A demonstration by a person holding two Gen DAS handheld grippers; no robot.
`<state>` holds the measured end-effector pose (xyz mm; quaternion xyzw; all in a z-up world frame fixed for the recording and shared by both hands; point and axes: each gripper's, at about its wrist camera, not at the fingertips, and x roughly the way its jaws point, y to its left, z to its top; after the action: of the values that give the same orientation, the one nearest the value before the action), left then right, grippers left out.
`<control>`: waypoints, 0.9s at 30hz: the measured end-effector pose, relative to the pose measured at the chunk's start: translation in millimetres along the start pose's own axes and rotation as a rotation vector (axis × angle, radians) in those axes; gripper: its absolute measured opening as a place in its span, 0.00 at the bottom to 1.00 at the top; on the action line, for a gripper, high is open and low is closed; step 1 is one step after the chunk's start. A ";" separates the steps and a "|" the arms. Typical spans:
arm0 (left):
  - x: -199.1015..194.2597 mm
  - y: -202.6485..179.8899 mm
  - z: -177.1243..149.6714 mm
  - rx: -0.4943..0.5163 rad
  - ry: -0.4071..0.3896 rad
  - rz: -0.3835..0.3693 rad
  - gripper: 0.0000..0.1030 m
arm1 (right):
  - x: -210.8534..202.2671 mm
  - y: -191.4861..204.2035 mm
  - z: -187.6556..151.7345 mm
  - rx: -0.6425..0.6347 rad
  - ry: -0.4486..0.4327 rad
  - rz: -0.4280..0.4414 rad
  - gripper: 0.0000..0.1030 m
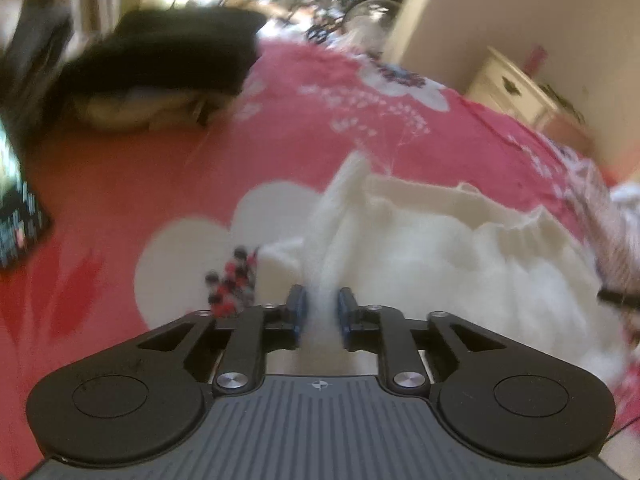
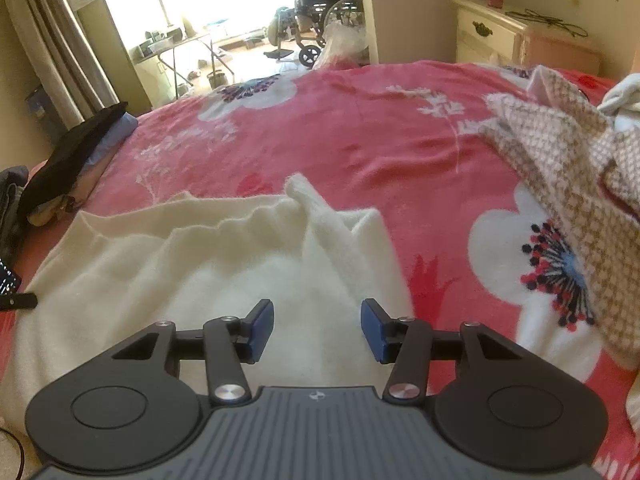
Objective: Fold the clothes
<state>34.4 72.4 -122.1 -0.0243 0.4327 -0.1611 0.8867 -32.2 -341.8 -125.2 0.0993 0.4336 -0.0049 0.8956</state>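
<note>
A white fluffy garment (image 1: 440, 248) lies spread and rumpled on the pink flowered bedspread (image 1: 160, 168). In the left wrist view a raised fold of it runs up between the blue pads, and my left gripper (image 1: 322, 310) is shut on that fold at the garment's left edge. In the right wrist view the same white garment (image 2: 200, 264) fills the lower left. My right gripper (image 2: 318, 330) hangs open just over its right part, with cloth below the wide gap and neither pad pressing on it. A narrow sleeve-like strip (image 2: 320, 208) sticks up ahead of the right fingers.
A stack of dark folded clothes (image 2: 68, 156) sits at the bed's far left edge. A checked beige garment (image 2: 568, 168) is heaped at the right. A cream nightstand (image 2: 500, 36) stands behind the bed, and a wheelchair (image 2: 332, 12) beyond the doorway. A dark flat object (image 1: 16, 220) lies at the left.
</note>
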 end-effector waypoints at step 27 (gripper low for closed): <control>37.0 -17.4 25.3 0.184 0.008 0.024 0.02 | 36.4 -2.2 44.8 -0.317 -0.084 0.101 0.12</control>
<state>70.7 42.1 -131.2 0.0630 0.4198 -0.1898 0.8853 25.1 -349.3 -126.8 -0.0221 0.3857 0.1045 0.9164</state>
